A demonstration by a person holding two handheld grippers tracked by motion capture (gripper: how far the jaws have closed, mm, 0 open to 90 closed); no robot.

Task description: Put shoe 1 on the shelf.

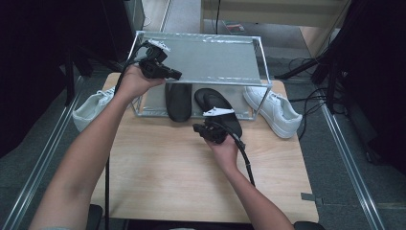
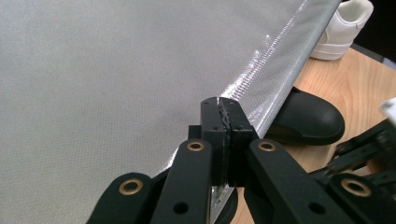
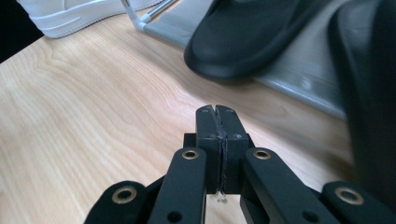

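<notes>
A silver-framed shoe rack [image 1: 263,72] with a grey fabric top shelf [image 2: 116,84] stands at the back of the wooden table [image 1: 167,167]. Two black shoes sit on its lower shelf, one at the left [image 1: 178,101] and one at the right [image 1: 218,103]. My left gripper [image 1: 176,74] is shut and empty, hovering over the top shelf's front left edge [image 2: 223,103]. My right gripper [image 1: 196,128] is shut and empty, low over the table in front of the black shoes [image 3: 215,109]. The left black shoe's toe [image 3: 247,42] lies just ahead of it.
A white sneaker [image 1: 275,110] lies on the table to the right of the rack, another [image 1: 91,109] to its left. Bare wood [image 3: 84,116] stretches in front of the rack. Dark stands and cables surround the table.
</notes>
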